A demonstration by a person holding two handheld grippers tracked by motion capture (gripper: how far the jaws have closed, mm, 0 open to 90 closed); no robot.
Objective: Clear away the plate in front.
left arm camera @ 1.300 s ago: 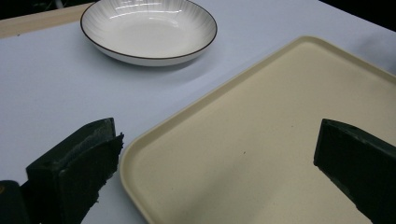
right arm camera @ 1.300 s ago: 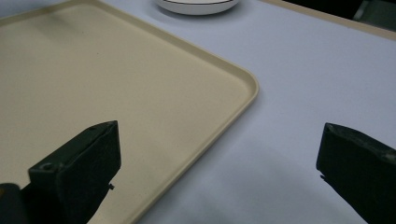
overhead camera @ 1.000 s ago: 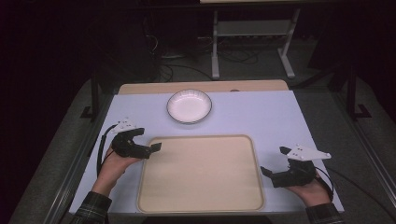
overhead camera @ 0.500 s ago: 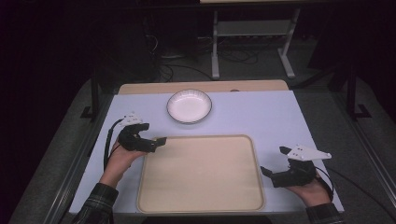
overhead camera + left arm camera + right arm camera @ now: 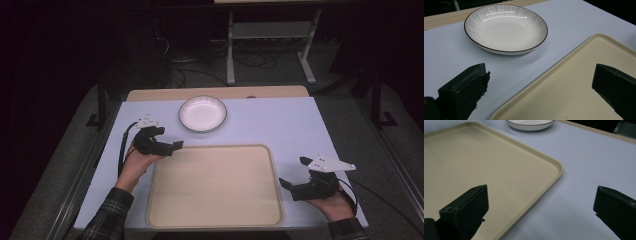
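Both grippers, left [image 5: 170,146] and right [image 5: 292,176], are hanging wide and empty; left is nearing bowl [image 5: 202,113], should straddle its rim squarely

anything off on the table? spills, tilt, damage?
Nothing stands out. The white bowl sits upright and empty beyond the beige tray, apart from it. The tray lies flat and bare, with only a few tiny dark specks. Left gripper and right gripper are both open, holding nothing.
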